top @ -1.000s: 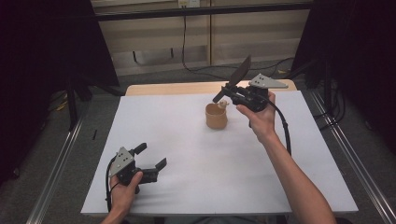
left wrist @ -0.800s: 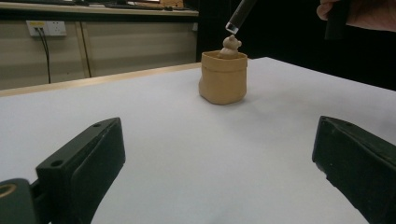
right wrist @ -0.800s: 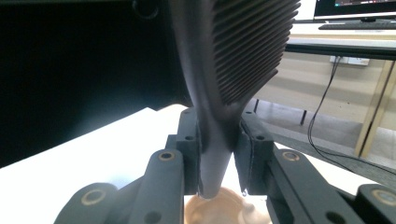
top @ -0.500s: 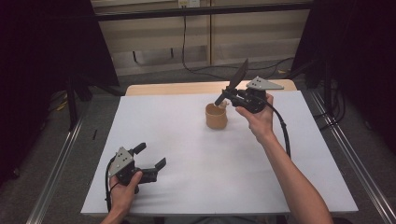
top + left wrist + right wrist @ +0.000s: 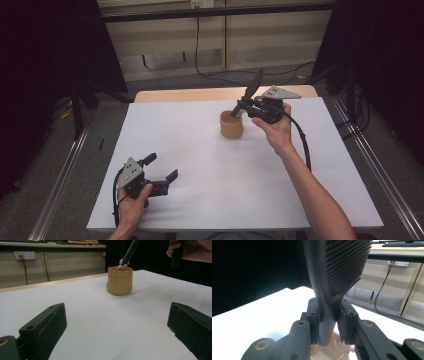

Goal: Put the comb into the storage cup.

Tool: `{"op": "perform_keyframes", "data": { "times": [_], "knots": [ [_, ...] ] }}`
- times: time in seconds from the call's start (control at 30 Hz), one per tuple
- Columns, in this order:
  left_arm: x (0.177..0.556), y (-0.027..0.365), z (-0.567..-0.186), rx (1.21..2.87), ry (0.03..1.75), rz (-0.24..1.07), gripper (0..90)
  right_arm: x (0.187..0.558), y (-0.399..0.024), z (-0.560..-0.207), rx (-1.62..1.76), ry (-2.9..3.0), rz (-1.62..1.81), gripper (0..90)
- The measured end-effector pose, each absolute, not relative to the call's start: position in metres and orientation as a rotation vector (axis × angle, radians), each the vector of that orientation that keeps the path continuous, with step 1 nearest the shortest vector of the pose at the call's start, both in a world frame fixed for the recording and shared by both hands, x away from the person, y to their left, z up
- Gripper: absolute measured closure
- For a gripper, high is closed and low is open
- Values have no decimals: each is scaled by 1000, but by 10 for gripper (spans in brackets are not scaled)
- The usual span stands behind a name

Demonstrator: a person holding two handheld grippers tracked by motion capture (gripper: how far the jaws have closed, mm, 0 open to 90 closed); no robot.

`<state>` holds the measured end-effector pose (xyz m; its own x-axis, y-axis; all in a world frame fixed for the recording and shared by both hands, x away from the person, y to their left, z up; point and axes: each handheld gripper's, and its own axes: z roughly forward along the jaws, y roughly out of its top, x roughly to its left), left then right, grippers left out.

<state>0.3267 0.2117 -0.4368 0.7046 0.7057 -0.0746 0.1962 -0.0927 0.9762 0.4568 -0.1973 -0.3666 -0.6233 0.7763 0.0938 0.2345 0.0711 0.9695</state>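
Note:
A tan cup (image 5: 232, 125) stands at the far middle of the white table. My right gripper (image 5: 248, 106) hovers just right of and above it, shut on the neck of a dark utensil (image 5: 255, 84). In the right gripper view the utensil's ribbed head (image 5: 347, 265) rises above the jaws and the pads (image 5: 315, 317) clamp its narrow neck. Its lower end, ringed in metal (image 5: 123, 263), dips into the cup (image 5: 119, 281). My left gripper (image 5: 162, 166) rests near the front left edge, open and with nothing between its fingers (image 5: 47, 325).
The white sheet (image 5: 200, 175) covers a wooden table whose far edge (image 5: 200, 94) shows. Metal rails (image 5: 60, 180) run along both sides on the floor. Cables (image 5: 197, 50) hang against the back wall.

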Motion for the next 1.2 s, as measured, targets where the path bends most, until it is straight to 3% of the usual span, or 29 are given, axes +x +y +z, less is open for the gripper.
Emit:
{"op": "perform_keyframes", "data": {
  "times": [1.2],
  "knots": [
    [327, 212, -436, 1636, 739, 501, 25, 455, -190, -400, 1016, 1960, 1533, 729]
  ]
}}
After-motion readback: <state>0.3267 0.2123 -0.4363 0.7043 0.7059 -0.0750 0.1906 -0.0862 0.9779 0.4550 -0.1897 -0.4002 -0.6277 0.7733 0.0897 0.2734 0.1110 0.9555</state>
